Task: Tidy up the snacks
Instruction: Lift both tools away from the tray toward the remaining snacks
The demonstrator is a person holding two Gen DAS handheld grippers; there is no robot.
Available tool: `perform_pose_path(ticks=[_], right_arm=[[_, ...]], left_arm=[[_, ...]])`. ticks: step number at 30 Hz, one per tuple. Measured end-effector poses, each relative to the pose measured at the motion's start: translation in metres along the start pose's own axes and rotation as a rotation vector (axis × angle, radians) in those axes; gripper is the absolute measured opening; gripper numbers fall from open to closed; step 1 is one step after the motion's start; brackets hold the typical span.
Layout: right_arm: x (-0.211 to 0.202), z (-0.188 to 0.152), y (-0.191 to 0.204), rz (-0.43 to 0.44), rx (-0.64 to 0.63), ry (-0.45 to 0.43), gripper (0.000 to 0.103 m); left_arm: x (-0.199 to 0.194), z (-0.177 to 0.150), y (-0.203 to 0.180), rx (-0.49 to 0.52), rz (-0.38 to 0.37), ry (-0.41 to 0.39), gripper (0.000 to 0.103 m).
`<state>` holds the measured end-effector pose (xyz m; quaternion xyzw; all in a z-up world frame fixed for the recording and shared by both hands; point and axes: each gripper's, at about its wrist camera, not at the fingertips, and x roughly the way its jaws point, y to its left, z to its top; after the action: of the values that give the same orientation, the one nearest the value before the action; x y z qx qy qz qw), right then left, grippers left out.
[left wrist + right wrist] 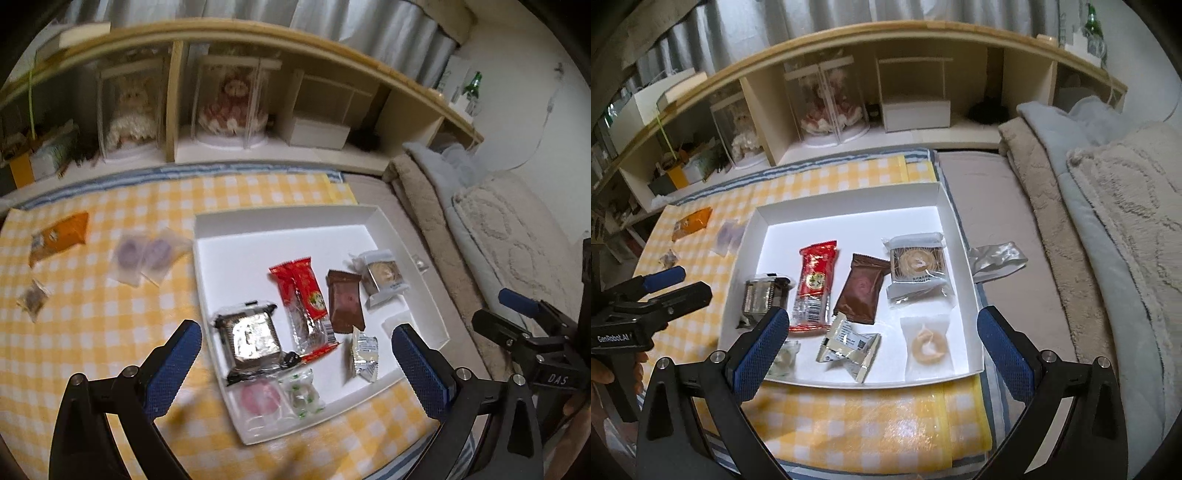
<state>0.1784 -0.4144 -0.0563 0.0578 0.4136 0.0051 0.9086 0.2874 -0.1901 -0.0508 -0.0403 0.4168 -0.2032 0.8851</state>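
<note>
A white box [284, 221] [849, 199] sits on a yellow checked cloth and holds several wrapped snacks: a red packet [304, 291] [814, 280], a brown packet [345, 301] [862, 291], a silver foil square [249, 338] [762, 295] and a clear-wrapped cake [918, 262]. An orange packet [61, 236] [692, 221], two purple sweets [144, 256] and a small dark packet [33, 297] lie on the cloth left of the box. My left gripper [295, 363] is open and empty above the box's near left part. My right gripper [881, 349] is open and empty above the box's near edge.
A silver wrapper [995, 260] lies on the mattress right of the box. Folded blankets [1108, 206] lie along the right. A low wooden shelf [849, 122] with doll cases and a white box runs along the back.
</note>
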Motion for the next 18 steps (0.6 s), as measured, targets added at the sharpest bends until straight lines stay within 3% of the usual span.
perform_pose_path(ticks=[18], right_arm=[[-0.065,0.013,0.069,-0.001,-0.029,-0.089,0.103]], left_arm=[[-0.133,-0.006,0.046,0.061,0.045,-0.101,0.103]])
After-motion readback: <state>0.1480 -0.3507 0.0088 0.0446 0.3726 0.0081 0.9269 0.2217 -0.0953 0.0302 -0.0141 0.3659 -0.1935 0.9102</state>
